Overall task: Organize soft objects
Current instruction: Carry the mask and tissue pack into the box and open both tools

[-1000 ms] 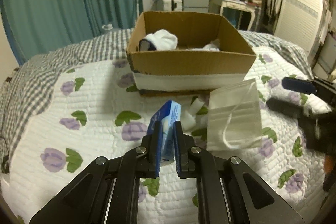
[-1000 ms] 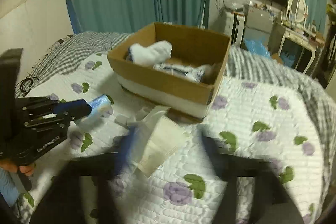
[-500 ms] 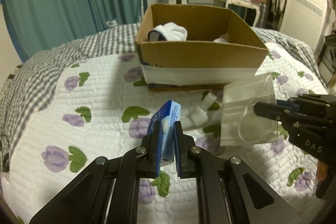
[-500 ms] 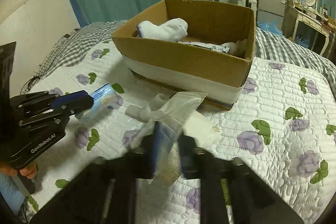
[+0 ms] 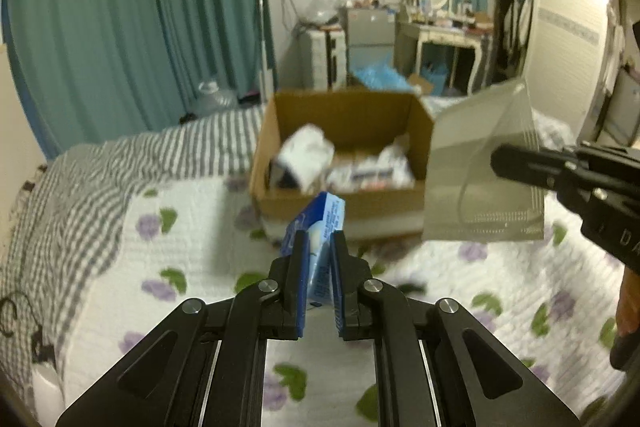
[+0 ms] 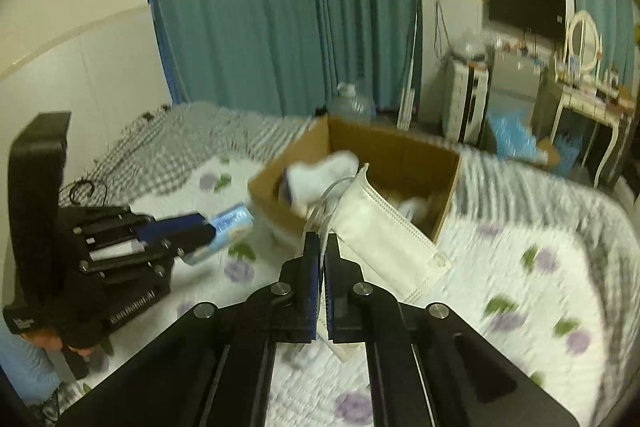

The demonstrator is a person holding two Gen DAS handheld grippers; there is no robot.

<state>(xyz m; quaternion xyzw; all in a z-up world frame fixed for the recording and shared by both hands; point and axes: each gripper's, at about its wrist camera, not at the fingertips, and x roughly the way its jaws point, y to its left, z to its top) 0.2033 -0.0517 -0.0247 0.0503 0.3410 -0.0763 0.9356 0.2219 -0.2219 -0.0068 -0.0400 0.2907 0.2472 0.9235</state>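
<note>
Through my left wrist camera, my left gripper [image 5: 319, 259] has its fingers clamped on a small blue-and-white soft tissue packet [image 5: 320, 227], which sticks up and forward from between them, lifted clear of the white quilted bedspread with purple flowers and green leaves [image 5: 192, 267] below. Straight ahead of the fingers, beyond the packet, sits the open brown cardboard box [image 5: 344, 147] on the bed, with a rolled white sock [image 5: 306, 153] in its left half and some pale wrapped packets [image 5: 372, 169] to the right of it. To the right of my fingers and higher, my right gripper [image 5: 496, 159] reaches in from the edge, pinching a white pleated face mask in a clear plastic sleeve [image 5: 480, 175] that hangs in the air in front of the box's right corner. Through my right wrist camera, my right gripper [image 6: 321, 251] has its fingers closed on the near edge of the face mask [image 6: 384, 223], which fans out ahead and to the right, above the box's [image 6: 400, 147] near rim. The white sock [image 6: 320, 173] lies inside, just ahead and left of my fingers. Far to the left, my left gripper [image 6: 208, 227] holds the tissue packet [image 6: 232, 223] out over the bedspread [image 6: 520, 267], short of the box.
</note>
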